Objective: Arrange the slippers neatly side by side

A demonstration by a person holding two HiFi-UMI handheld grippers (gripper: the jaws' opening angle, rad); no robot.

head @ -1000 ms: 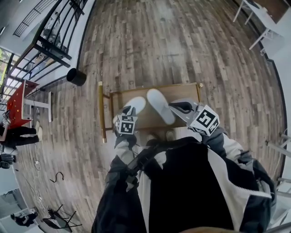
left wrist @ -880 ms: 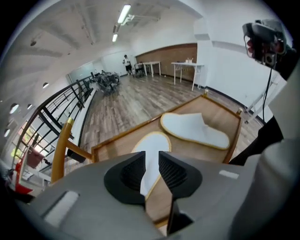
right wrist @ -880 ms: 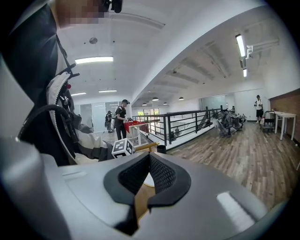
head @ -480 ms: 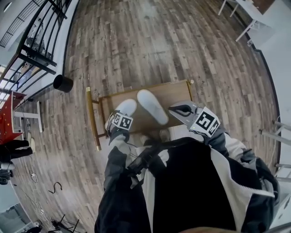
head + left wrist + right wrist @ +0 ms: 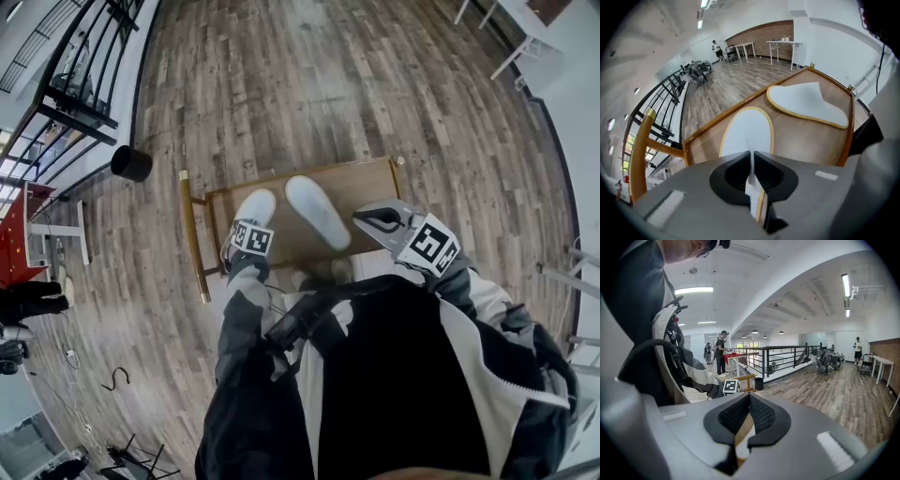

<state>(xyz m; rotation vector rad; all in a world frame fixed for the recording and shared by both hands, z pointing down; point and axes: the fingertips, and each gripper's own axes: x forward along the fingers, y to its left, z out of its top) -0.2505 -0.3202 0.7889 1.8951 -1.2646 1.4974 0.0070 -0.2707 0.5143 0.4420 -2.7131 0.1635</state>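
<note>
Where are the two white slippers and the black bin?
left slipper (image 5: 259, 206): head view, its toe end.
right slipper (image 5: 317, 212): head view, its middle.
black bin (image 5: 131, 163): head view, its middle.

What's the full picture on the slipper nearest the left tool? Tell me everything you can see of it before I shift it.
The near slipper is white with a thin tan rim, and looks thin and soft. It lies on the wooden table near the table's left edge, its length pointing away from the person. The left tool has just been closing, and its jaws now pinch the slipper's near end. It sits apart from the other slipper, which angles off to the right, so the two are not yet parallel.
</note>
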